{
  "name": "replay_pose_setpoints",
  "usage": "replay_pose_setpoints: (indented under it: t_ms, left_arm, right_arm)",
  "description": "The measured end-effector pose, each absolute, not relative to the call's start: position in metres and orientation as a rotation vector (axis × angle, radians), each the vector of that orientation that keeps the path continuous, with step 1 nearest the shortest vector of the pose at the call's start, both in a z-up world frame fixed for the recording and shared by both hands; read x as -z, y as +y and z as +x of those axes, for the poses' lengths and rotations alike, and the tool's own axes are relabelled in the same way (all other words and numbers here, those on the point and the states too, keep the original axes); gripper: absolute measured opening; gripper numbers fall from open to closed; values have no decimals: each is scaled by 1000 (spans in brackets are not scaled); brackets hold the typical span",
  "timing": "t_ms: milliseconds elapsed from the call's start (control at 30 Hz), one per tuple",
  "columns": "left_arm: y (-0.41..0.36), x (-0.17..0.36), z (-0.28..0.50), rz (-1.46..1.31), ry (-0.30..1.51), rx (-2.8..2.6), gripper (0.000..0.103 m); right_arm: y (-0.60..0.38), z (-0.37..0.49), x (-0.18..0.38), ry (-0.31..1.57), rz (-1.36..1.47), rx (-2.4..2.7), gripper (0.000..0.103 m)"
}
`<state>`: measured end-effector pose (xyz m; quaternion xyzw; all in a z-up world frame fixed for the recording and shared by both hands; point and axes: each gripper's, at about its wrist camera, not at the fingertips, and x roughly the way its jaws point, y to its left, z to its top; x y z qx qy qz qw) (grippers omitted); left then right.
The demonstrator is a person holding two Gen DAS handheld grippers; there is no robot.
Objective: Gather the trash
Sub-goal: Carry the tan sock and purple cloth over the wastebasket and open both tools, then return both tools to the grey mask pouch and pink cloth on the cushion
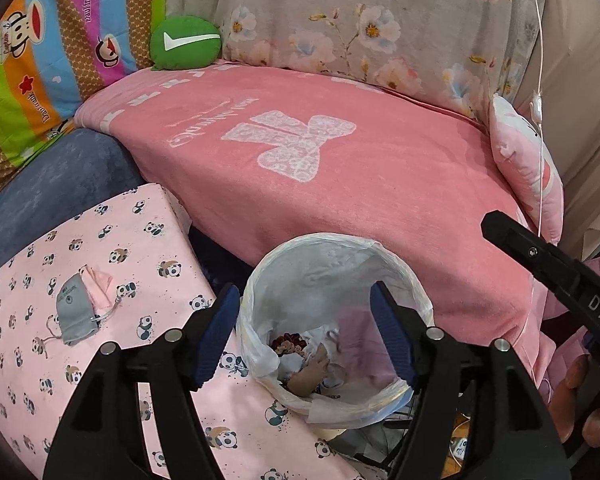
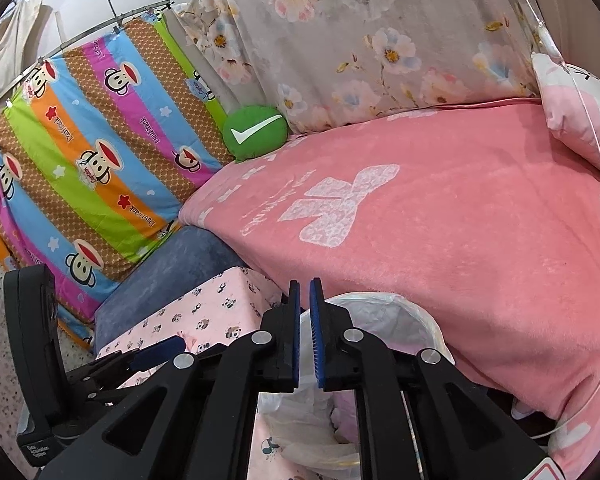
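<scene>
Bedroom corner: a bed under a pink blanket (image 1: 340,168), floral sheet and striped monkey-print quilt hung behind, a green cushion (image 1: 186,42) at the far end, and a panda-print block (image 1: 100,264) pushed against the bed's near side. A bin (image 1: 324,320) lined with a thin plastic bag stands between block and bed, trash (image 1: 312,364) already at the bottom, likely parked there for easy dropping; a small grey-and-pink pouch (image 1: 80,308) lies on the block, possibly the next pickup. Left gripper (image 1: 306,336) hovers over the bin mouth, spread wide and carrying nothing; right gripper (image 2: 304,340) is nearly closed with only 1 thin gap, nothing visibly between its pads.
</scene>
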<state>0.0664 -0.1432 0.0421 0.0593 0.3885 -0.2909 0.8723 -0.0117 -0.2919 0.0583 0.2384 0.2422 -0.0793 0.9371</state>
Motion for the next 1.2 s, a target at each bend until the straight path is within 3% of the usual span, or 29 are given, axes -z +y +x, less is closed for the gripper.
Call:
replay_pose_setpoints:
  t_ms: [1200]
  left_arm:
    - [-79, -24, 90, 20, 850, 488, 68]
  right_arm:
    - [-228, 25, -40, 594, 418, 76, 25]
